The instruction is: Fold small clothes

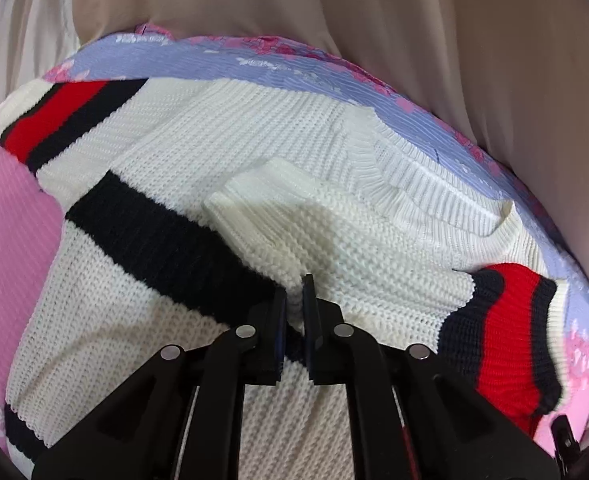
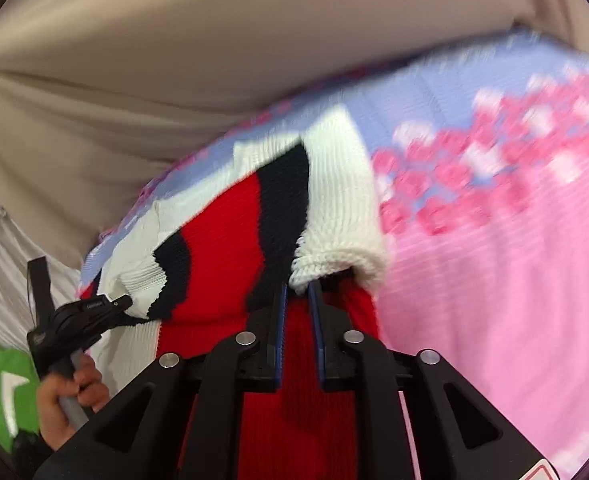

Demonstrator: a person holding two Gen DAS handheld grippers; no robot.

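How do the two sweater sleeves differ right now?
The left sleeve lies folded across the sweater body, its cuff loose and flat; the right sleeve has its white cuff pinched in the right gripper. The left sleeve shows mainly white; the right sleeve shows red and navy bands. Both are chunky knit.

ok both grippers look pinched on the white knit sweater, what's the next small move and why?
Probably lift both together and carry the striped side across the body. The left gripper is shut on the white knit sweater near its folded-in sleeve, and the right gripper is shut on the red-and-navy striped cuff, so the sweater is still half open on the pink-and-lilac floral cloth.
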